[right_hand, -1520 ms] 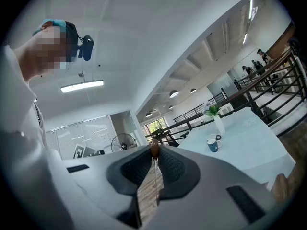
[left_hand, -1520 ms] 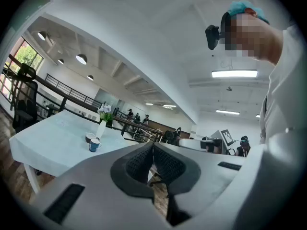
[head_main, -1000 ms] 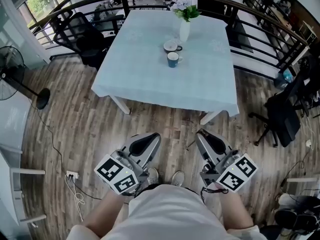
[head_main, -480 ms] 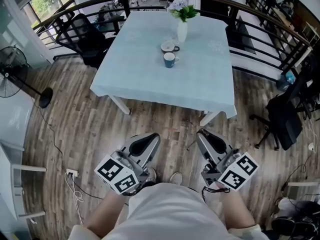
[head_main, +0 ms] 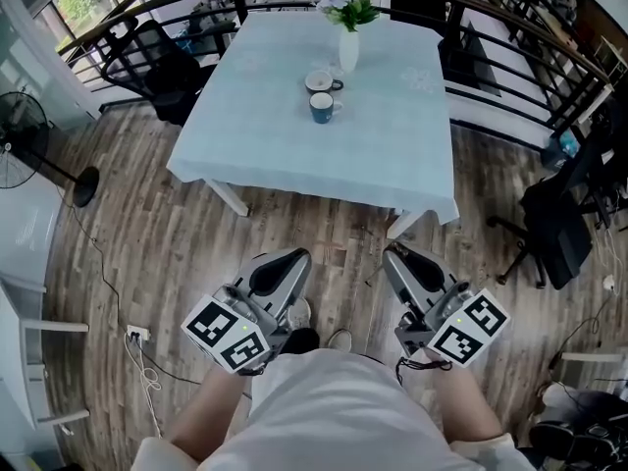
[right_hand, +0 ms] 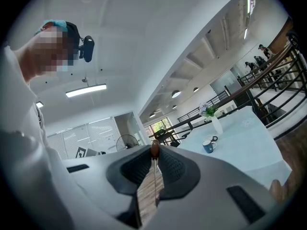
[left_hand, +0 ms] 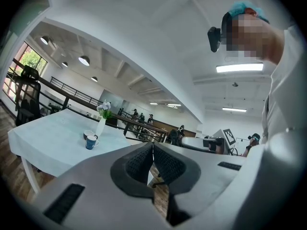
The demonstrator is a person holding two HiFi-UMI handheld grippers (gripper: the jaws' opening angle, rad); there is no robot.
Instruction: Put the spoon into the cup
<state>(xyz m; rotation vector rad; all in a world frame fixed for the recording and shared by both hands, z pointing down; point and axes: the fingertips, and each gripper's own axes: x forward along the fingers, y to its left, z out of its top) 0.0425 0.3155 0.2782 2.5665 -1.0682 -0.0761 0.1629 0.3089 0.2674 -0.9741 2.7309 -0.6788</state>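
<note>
A blue cup (head_main: 321,108) stands on the pale blue table (head_main: 392,155), next to a white cup (head_main: 319,81) and a white vase of flowers (head_main: 348,52). Both grippers hang low by the person's body, over the wood floor and well short of the table. My left gripper (head_main: 294,256) is shut with nothing in it (left_hand: 152,145). My right gripper (head_main: 394,254) is shut on a thin spoon (right_hand: 154,150), seen edge-on, its brown end poking out past the jaws. The blue cup (right_hand: 208,146) lies far ahead of the right jaws, and the blue cup (left_hand: 90,142) also shows far off.
A black railing (head_main: 510,42) curves behind the table. An office chair (head_main: 157,62) stands at its left, another chair (head_main: 554,229) at the right, and a floor fan (head_main: 25,140) at far left. Cables and a socket strip (head_main: 137,337) lie on the floor.
The table and cups have slid slightly up and left in the head view. Both grippers keep the same pose near the body, the right still shut on the spoon.
</note>
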